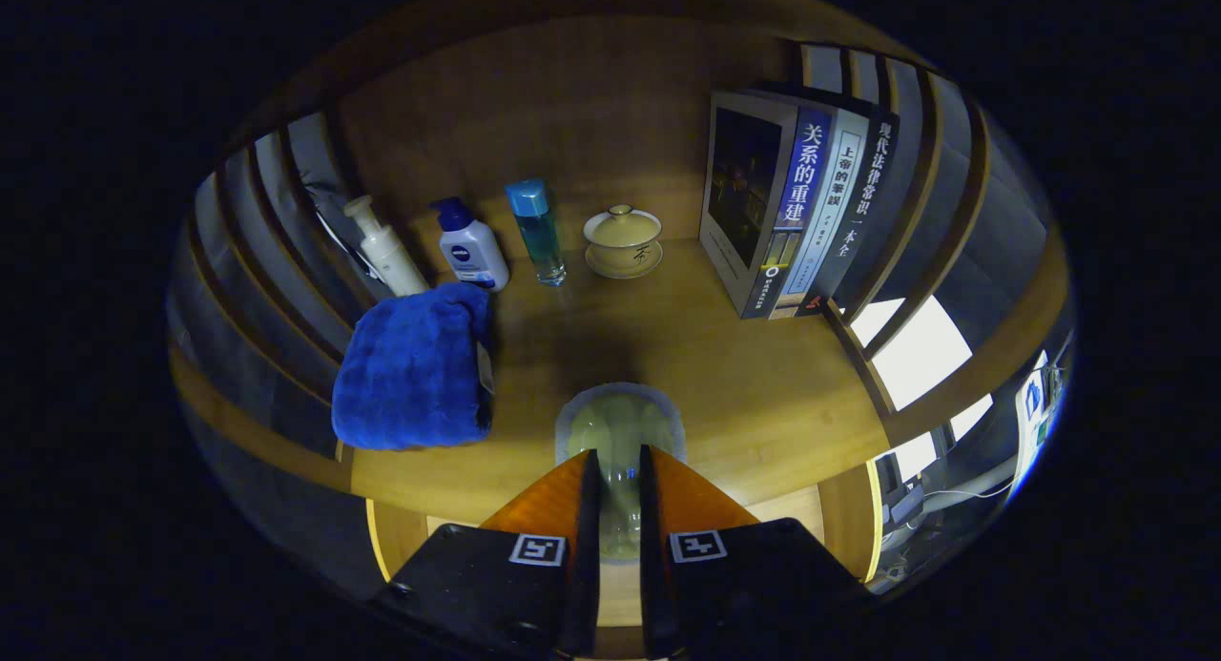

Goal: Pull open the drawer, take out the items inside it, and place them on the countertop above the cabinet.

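Note:
My gripper (pixel 620 459) is shut on a clear glass cup (pixel 620 421), whose wall sits between the two narrowly spaced fingers. The cup's mouth faces forward, just ahead of the fingertips, over the front part of the wooden countertop (pixel 763 394). I cannot tell whether the cup touches the countertop or hangs just above it. Below the countertop's front edge, pale wood of the cabinet (pixel 420 527) shows on either side of the fingers.
A folded blue towel (pixel 410 370) lies left of the cup. Along the back stand a white pump bottle (pixel 386 249), a white bottle with a blue cap (pixel 470 244), a blue-capped clear bottle (pixel 537 232) and a lidded tea bowl (pixel 624 241). Upright books (pixel 796 213) stand right.

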Available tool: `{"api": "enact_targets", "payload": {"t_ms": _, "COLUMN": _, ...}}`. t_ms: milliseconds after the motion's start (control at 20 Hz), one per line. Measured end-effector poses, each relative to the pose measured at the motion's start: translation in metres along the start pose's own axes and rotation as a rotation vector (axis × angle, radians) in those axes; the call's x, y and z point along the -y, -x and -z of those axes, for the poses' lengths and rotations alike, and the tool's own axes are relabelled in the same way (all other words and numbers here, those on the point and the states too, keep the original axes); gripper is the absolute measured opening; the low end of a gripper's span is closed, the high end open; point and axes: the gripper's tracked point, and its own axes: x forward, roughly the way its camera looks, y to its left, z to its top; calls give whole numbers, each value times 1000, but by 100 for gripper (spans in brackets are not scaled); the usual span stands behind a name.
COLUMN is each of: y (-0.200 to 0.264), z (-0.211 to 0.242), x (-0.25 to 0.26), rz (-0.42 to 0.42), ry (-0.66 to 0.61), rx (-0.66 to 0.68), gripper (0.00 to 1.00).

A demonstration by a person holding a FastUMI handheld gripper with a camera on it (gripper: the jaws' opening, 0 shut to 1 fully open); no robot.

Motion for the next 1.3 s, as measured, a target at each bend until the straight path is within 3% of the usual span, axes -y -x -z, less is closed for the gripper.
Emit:
{"api": "enact_targets", "payload": {"t_ms": 300, "y": -37, "z": -10, "x": 11, "rz": 19, "ry": -8, "rx": -32, "gripper": 26}}
{"api": "enact_targets", "payload": {"t_ms": 750, "y": -53, "z": -18, "x": 20, "rz": 49, "ry": -11, "rx": -19, "gripper": 26}}
{"api": "enact_targets", "payload": {"t_ms": 850, "y": -55, "z": -18, "x": 17, "rz": 46, "ry": -13, "rx": -13, "gripper": 31}}
{"api": "enact_targets", "payload": {"t_ms": 950, "y": -54, "z": -19, "x": 14, "rz": 36, "ry": -26, "rx": -5, "gripper": 40}}
{"api": "enact_targets", "payload": {"t_ms": 1200, "y": -47, "z": -18, "x": 4, "rz": 16, "ry": -90, "rx": 52, "gripper": 81}}
{"api": "enact_targets", "payload": {"t_ms": 1300, "y": -41, "z": -20, "x": 2, "rz": 10, "ry": -95, "rx": 111, "gripper": 88}}
